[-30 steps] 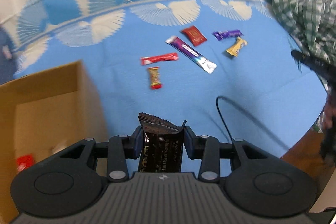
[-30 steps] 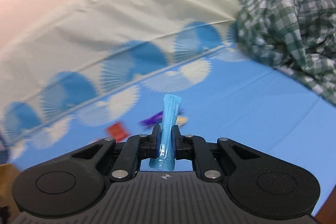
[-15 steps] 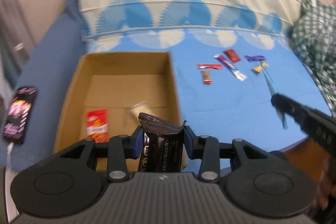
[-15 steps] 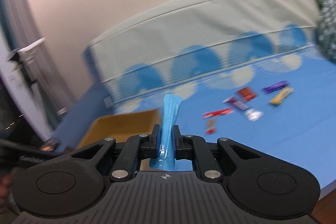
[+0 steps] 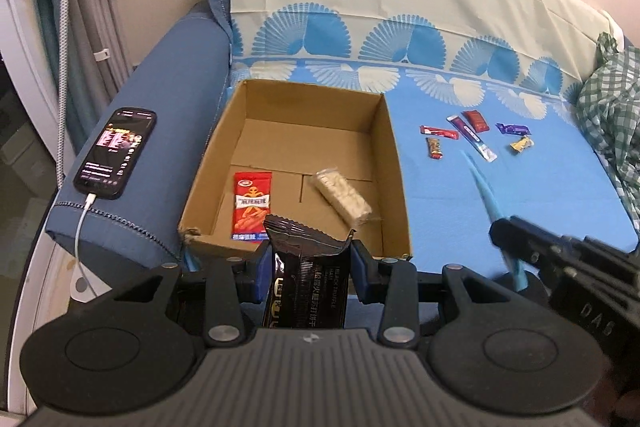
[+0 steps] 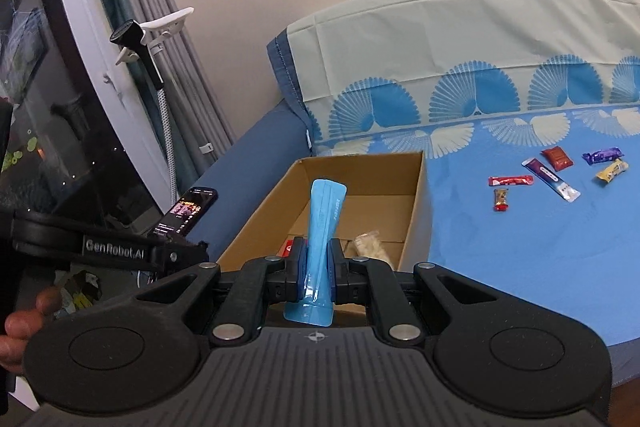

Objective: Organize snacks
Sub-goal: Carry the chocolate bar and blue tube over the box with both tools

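Snacks were held over the cardboard box, black bar in left tongs, blue stick in right tongs; release was judged next.

Both views have swung from the snack-strewn blue cloth toward its left end. In the left wrist view the cardboard box, a second ago only a corner at 9 o'clock, now fills the centre, showing a red packet and a pale bar on its floor; a phone has appeared at 9 o'clock. The loose snacks have shrunk toward 2 o'clock. The right gripper has come in at 4 o'clock, and the motion blur has cleared.
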`<state>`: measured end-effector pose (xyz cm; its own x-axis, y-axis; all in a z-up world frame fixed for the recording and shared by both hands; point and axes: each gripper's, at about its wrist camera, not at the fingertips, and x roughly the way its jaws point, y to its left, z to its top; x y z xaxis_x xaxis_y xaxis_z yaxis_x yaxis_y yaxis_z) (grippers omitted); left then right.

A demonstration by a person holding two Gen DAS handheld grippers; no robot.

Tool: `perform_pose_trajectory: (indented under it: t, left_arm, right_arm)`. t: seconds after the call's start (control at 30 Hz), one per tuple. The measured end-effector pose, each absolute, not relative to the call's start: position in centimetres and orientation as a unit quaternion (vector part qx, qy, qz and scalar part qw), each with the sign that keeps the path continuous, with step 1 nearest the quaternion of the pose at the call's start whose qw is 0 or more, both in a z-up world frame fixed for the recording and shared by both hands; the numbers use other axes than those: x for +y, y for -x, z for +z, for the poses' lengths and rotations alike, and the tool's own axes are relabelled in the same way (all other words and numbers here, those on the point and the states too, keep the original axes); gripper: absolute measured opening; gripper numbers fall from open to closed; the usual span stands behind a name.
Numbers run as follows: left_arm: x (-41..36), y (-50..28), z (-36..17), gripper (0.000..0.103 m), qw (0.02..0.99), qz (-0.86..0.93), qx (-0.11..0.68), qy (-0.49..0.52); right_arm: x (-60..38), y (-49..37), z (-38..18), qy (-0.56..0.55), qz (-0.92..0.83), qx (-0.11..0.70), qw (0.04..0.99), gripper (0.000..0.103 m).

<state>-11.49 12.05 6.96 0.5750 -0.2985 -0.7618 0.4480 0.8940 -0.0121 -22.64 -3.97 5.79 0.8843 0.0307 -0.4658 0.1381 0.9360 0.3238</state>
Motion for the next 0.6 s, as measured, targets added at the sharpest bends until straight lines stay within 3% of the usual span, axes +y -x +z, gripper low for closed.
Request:
perform_pose_trajectory:
  t: [0.6]
  left_arm:
    - [12.1,6.8,5.9,0.044,0.881,-0.203,0.422,-0.074]
  right_arm:
    - [-4.2,19.2,4.4,-0.16,-0.038,0.278,0.946,0.011]
